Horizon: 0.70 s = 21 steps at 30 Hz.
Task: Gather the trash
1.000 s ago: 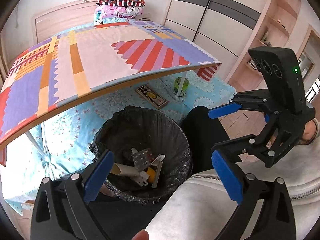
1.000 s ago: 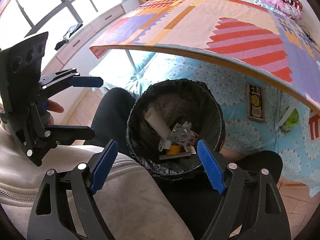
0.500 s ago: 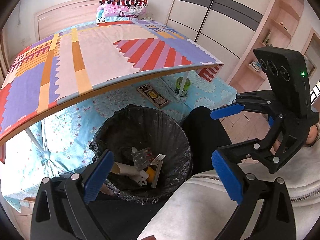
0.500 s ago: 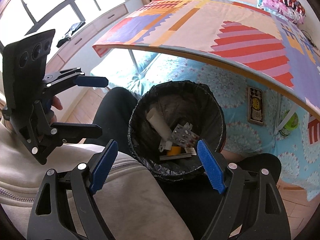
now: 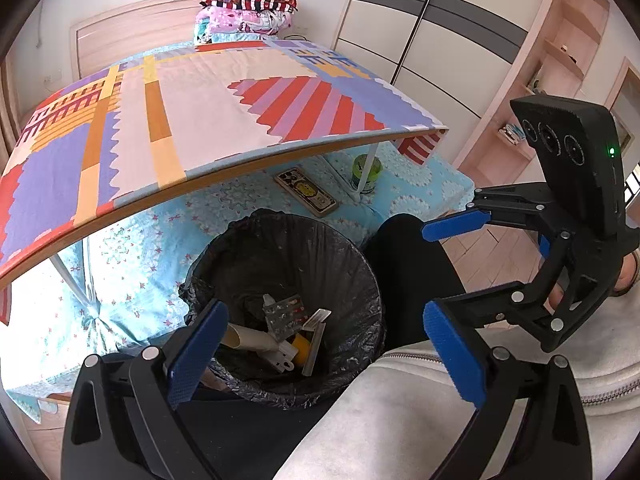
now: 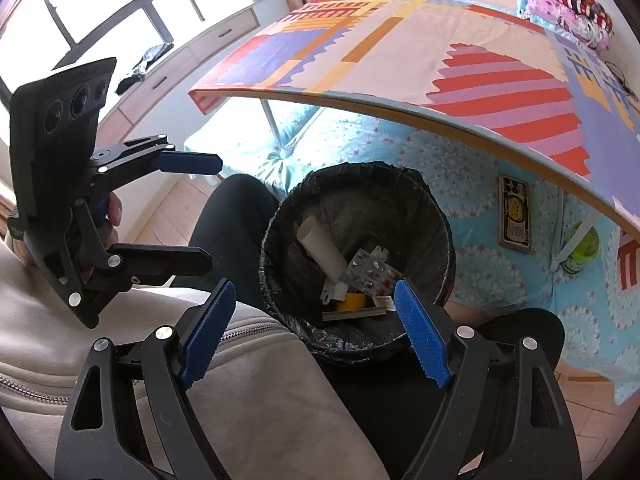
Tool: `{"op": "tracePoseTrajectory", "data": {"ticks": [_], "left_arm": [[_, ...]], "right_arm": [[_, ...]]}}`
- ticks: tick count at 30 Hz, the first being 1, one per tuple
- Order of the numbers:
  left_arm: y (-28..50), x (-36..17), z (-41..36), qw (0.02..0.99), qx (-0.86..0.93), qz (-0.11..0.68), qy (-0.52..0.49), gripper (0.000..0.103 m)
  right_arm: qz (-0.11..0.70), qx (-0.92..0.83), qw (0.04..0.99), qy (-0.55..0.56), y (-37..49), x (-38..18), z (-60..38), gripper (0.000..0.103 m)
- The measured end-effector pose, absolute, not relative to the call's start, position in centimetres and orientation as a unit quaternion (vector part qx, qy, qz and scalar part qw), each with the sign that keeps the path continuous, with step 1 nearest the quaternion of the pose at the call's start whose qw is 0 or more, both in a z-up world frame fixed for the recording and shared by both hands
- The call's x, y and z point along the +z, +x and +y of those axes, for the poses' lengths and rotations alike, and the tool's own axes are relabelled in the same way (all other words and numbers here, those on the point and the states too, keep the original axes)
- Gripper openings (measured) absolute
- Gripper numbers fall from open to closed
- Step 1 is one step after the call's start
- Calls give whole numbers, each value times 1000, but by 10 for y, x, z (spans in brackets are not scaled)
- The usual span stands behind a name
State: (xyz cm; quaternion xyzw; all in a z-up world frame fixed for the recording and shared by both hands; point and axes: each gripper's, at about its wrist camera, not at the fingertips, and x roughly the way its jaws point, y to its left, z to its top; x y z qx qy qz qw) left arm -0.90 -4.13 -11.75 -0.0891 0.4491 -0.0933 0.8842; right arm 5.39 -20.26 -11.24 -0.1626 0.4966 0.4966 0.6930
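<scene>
Blue rubber pads line both tools, and each is spread wide with nothing between its fingers. The left hand-held gripper (image 5: 320, 350) hangs low over the person's lap, just short of the trash bin (image 5: 356, 264); the right hand-held gripper (image 6: 312, 332) sits beside it, angled in toward the same bin from the other side. Each tool appears in the other's camera, off to the side of the bin.

The bin is lined with a black bag and stands between the person's dark-trousered knees. Trash lies at its bottom: a cardboard tube (image 6: 320, 250) leans with its long axis running from the bin's far wall down toward the middle, a silver blister pack (image 6: 372, 272) lies tilted against it, and beneath are a yellow piece (image 6: 352, 302) and a flat grey strip (image 6: 354, 314) lying crosswise at the near side.

Beyond the bin is a bed with a light blue flowered sheet (image 5: 132, 248). On it, past the bin, lie a phone (image 5: 306, 192) and a green can (image 5: 366, 172). Over the bin's far side reaches a folding bench (image 5: 208, 112) with a bright patterned top. Farther back are folded quilts (image 5: 244, 12), wardrobe doors and a window.
</scene>
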Motion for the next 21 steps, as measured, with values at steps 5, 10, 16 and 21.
{"op": "tracePoseTrajectory", "data": {"ticks": [5,10,16,21], "left_arm": [[-9,-118,-42,884,-94,450,-89,95],[-9,-118,-45,885,-98,448,-83,95],[-8,-119,-44,884,-96,449,-86,95],[-8,-119,-43,884,-99,448,-88,95]], "right_arm": [[497,496,693,-162,54,-112,-203,82],[497,497,692,-163,54,-112,-203,82],[498,499,690,-164,52,-113,-202,82],[498,499,690,-165,51,-113,-201,82]]}}
